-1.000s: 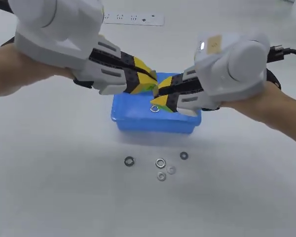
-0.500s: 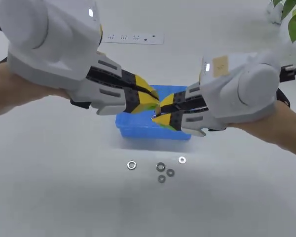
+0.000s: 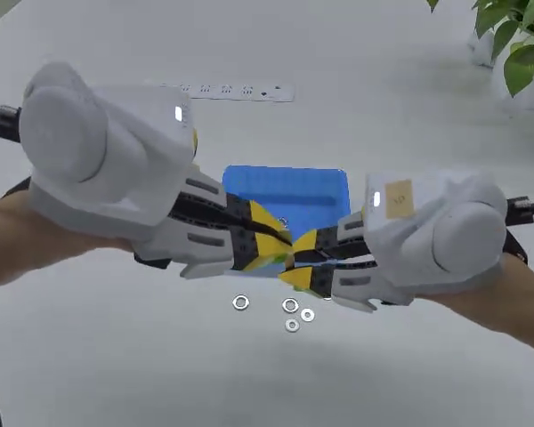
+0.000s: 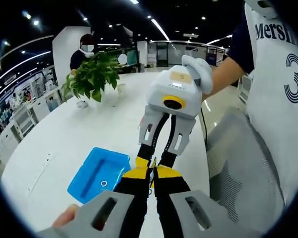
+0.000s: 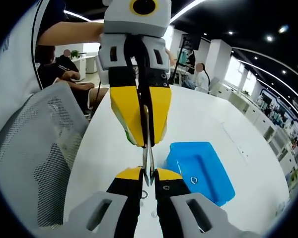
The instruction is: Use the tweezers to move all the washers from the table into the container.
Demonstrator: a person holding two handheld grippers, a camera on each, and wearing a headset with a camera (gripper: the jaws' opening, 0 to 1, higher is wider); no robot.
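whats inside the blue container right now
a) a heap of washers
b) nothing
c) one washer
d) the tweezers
c: a single washer lies on the floor of the blue container, while the tweezers are held outside it.

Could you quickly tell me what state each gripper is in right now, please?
The left gripper is closed on the tweezers.
The right gripper is closed on the same tweezers.

Five washers (image 3: pixel 240 303), one container (image 3: pixel 285 182), one tweezers (image 5: pixel 147 144), two tools (image 4: pixel 151 174) (image 5: pixel 148 176).
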